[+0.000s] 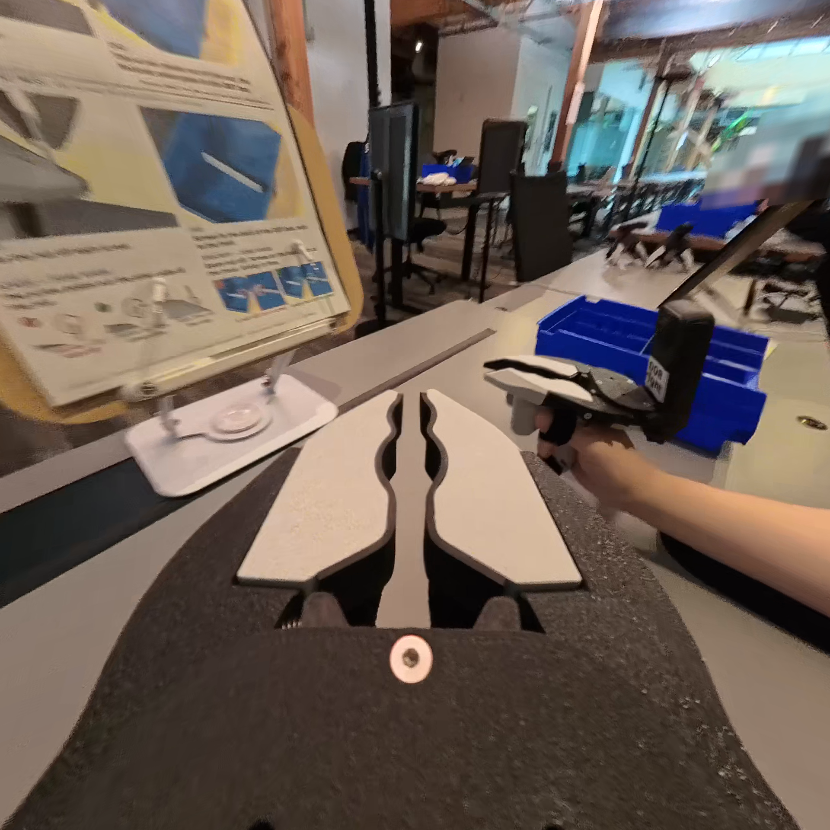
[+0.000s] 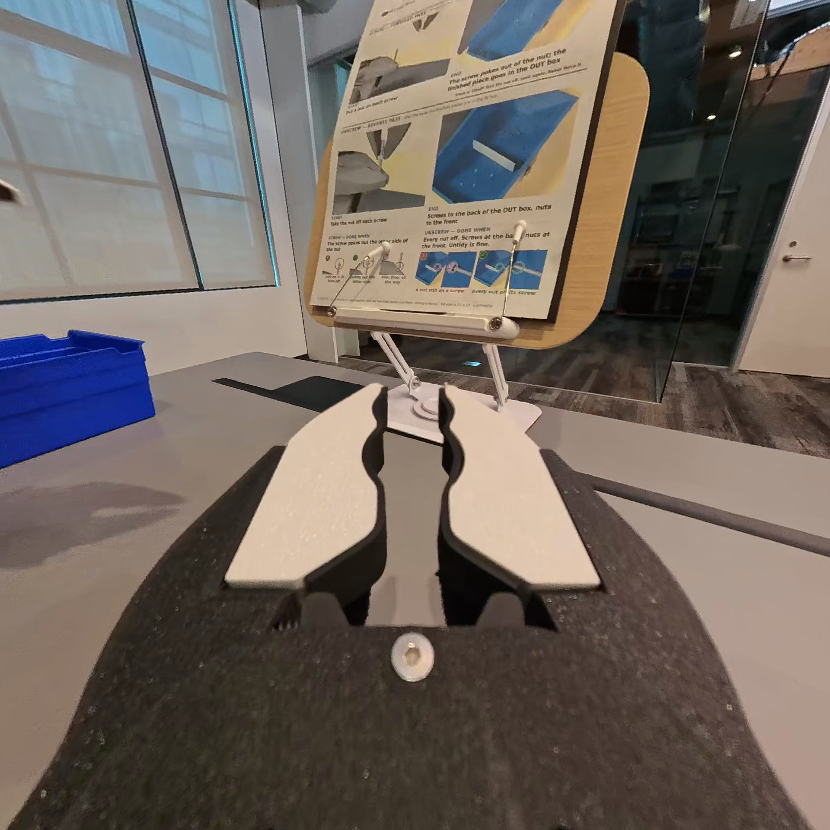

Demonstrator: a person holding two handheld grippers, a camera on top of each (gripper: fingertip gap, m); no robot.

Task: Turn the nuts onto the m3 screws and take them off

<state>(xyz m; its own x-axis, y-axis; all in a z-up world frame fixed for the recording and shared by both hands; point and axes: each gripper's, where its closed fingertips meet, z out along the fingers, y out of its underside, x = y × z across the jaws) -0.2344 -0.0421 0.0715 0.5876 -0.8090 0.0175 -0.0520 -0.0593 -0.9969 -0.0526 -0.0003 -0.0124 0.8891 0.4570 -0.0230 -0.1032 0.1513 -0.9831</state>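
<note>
No screws or nuts show in either view. My left gripper (image 1: 411, 395) hovers over the grey table (image 1: 417, 341), its white fingers a narrow gap apart with nothing between them. My right gripper (image 2: 413, 393) is open wider and empty, and points at the base of a document stand. In the left wrist view the right gripper (image 1: 492, 373) is at the right, held by a bare hand (image 1: 588, 458) in front of a blue bin (image 1: 629, 346). Another view of a blue bin (image 2: 67, 386) is at the left in the right wrist view. The bins' insides are hidden.
A wooden document stand with an instruction sheet (image 1: 157, 202) (image 2: 449, 157) stands on a white base (image 1: 233, 440) (image 2: 521, 415) near the table's far edge. A dark strip (image 1: 426, 364) runs across the table. Desks and chairs are beyond; a glass wall and window are behind the stand. The grippers' ends are close to 20 centimeters from one another.
</note>
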